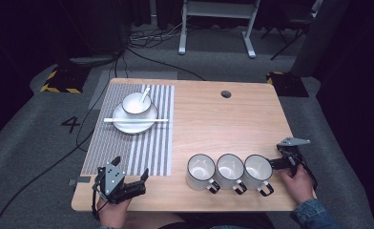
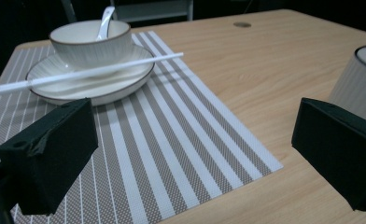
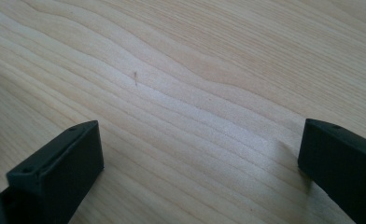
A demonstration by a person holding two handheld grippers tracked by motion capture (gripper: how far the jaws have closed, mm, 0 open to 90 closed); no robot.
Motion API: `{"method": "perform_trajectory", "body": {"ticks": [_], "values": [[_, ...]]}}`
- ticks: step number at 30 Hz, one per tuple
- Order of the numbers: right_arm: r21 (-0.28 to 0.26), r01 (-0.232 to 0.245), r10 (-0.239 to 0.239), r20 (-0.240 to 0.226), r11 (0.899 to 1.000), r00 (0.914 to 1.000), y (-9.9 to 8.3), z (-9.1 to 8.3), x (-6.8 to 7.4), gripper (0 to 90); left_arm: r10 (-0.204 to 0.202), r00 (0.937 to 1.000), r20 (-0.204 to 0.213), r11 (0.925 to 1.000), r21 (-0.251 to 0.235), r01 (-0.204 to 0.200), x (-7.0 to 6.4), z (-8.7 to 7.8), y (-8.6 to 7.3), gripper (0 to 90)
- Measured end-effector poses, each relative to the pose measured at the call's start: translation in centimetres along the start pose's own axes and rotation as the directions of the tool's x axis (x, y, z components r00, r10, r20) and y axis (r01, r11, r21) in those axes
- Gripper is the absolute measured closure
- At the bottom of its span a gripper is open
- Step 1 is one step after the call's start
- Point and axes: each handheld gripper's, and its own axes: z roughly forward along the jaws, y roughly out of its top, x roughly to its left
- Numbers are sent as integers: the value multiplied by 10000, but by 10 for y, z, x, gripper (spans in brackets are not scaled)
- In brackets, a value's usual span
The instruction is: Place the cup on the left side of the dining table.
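Left gripper (image 1: 131, 179): sitting at the near left edge of the table, a hand (image 1: 112, 212) holding it from below; jaws standing wide apart with nothing between them, plain in both the high view and the left gripper view (image 2: 190, 154).
Right gripper (image 1: 276, 163): resting at the near right of the table, a hand (image 1: 299, 183) gripping it, a denim sleeve (image 1: 314, 214) showing at the wrist; the high view is leaving its jaws hard to read, while the right gripper view (image 3: 197, 172) is showing them spread wide over bare wood.
Mugs: three white mugs standing upright in a row near the front edge, left (image 1: 200, 171), middle (image 1: 229, 168) and right (image 1: 256, 169), each just beside the next, dark handles pointing toward the person; the right gripper is lying just beside the right one. The left gripper view is catching part of one mug (image 2: 358, 88) at its right edge.
Mat (image 1: 137, 138): striped, lying on the left half of the table (image 1: 223, 124).
Plate (image 1: 135, 119): sitting on the far part of the mat.
Chopstick (image 1: 135, 120): white, lying across the plate, its ends overhanging the rim; the left gripper view (image 2: 90, 72) is showing it resting on the rim in front of the bowl.
Bowl (image 1: 136, 103): standing on the plate, a white spoon (image 1: 144, 94) leaning inside.
Hole (image 1: 226, 94): small, dark and round, near the far edge of the table.
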Motion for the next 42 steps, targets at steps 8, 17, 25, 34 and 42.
{"method": "perform_trajectory", "body": {"ticks": [8, 17, 25, 34, 42], "values": [[-4, 41, -41, -18, 10000, 10000, 0, 0, 0, 2, -489, 9976, 495, 9985, -226, 501, 0, -2, 4, 7], [30, 2, -2, -55, 10000, 10000, 1, 0, 0, 2, -19, 9960, 888, 9990, 441, -20, -17, 17, 17, 7], [8, -28, 28, -45, 10000, 10000, 1, 1, 0, 2, 588, 9842, 1669, 9953, 660, -707, -48, 34, 35, 7], [9, -27, 27, -54, 10000, 10000, 1, 1, 0, 2, 945, 9599, 2639, 9894, 822, -1200, -80, 45, 50, 7], [14, -22, 22, -53, 10000, 10000, 1, 1, 0, 2, 1007, 9392, 3283, 9840, 1063, -1427, -98, 51, 52, 6]]}}
